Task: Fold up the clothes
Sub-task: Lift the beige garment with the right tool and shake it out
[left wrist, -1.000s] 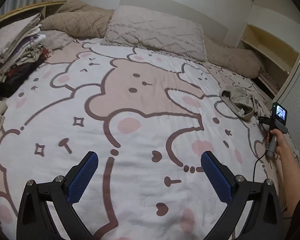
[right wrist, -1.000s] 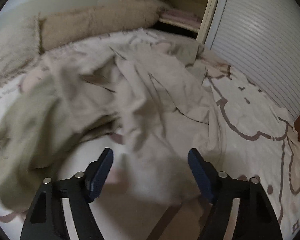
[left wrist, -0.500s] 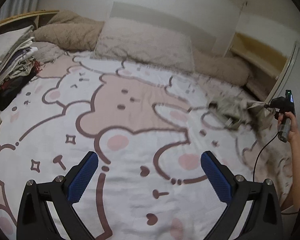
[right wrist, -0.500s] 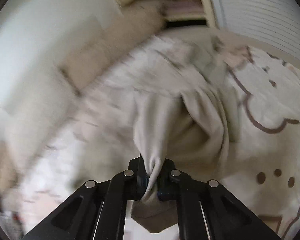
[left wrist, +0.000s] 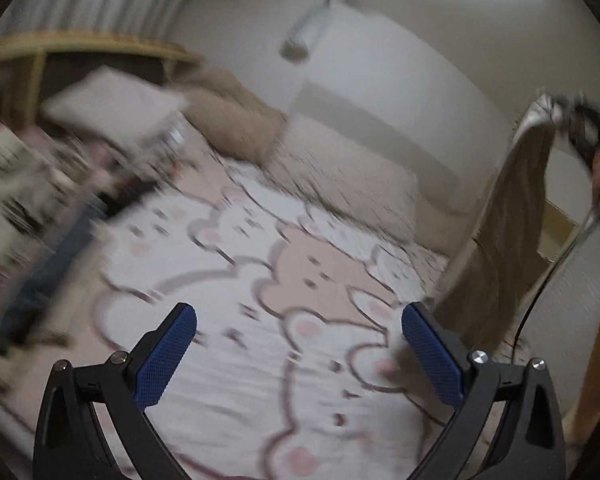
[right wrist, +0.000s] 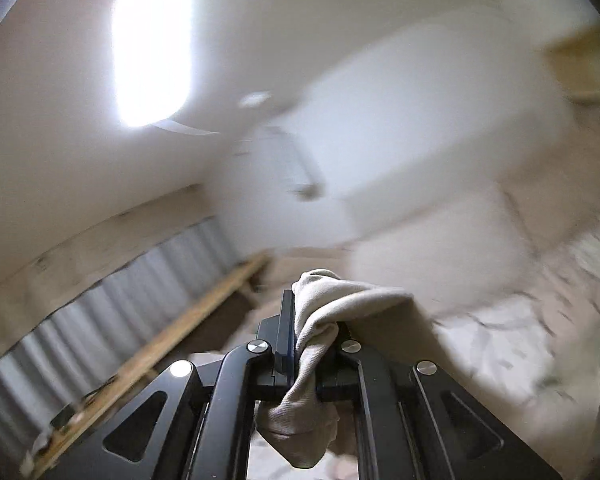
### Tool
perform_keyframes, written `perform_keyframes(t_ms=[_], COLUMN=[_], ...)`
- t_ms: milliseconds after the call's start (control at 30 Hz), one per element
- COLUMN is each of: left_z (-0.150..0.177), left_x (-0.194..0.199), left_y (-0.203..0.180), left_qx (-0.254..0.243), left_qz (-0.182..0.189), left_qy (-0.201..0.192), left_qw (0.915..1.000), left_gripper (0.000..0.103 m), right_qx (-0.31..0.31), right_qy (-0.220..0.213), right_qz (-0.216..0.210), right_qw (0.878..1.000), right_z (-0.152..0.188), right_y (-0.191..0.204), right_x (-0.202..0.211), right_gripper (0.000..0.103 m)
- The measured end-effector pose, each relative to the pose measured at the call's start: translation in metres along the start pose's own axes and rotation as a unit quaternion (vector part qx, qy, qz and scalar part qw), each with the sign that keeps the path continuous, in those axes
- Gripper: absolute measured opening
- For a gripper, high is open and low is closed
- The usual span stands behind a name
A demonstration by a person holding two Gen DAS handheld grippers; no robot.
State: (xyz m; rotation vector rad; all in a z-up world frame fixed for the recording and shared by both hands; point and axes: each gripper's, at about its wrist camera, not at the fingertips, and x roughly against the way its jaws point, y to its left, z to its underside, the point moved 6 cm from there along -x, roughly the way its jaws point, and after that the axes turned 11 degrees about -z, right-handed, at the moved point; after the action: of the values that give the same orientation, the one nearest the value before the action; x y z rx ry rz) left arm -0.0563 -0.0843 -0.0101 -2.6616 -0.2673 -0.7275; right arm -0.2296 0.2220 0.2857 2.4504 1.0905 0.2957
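Beige garment (left wrist: 504,236) is hanging above the bed (left wrist: 300,288), pinched by the right gripper (right wrist: 300,344) (presumably to let it drape straight); the left gripper (left wrist: 300,352) is hovering spread, holding nothing.

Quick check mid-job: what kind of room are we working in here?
Almost certainly a bedroom. The left wrist view shows a bed with a cartoon-bear bedspread, pillows at its head, and a stack of clothes beside it. The right gripper holds up a beige garment.
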Motion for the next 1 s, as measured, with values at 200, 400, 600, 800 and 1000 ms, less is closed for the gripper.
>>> perform_keyframes(t_ms=[200, 400, 600, 800, 1000], left_z=[-0.032, -0.030, -0.002, 0.034, 0.086], left_x=[0.063, 0.075, 0.039, -0.016, -0.058], left_y=[0.065, 0.097, 0.087, 0.040, -0.020], left_qx=[0.010, -0.001, -0.010, -0.054, -0.155], left_qz=[-0.052, -0.083, -0.063, -0.028, -0.004], left_qy=[-0.064, -0.074, -0.028, 0.029, 0.056], left_qw=[0.9965, 0.9938, 0.9975, 0.9977, 0.9863], left_gripper=[0.103, 0.103, 0.103, 0.103, 0.103], right_qx=[0.035, 0.022, -0.053, -0.207, -0.219], right_qy=[-0.047, -0.008, 0.038, 0.173, 0.236], right_qz=[-0.070, -0.027, 0.136, 0.370, 0.436], right_qw=[0.996, 0.999, 0.989, 0.889, 0.840], right_z=[-0.023, 0.029, 0.132, 0.297, 0.386], right_y=[0.115, 0.072, -0.065, -0.255, -0.315], right_x=[-0.021, 0.008, 0.096, 0.197, 0.233], right_gripper=[0.007, 0.007, 0.007, 0.007, 0.006])
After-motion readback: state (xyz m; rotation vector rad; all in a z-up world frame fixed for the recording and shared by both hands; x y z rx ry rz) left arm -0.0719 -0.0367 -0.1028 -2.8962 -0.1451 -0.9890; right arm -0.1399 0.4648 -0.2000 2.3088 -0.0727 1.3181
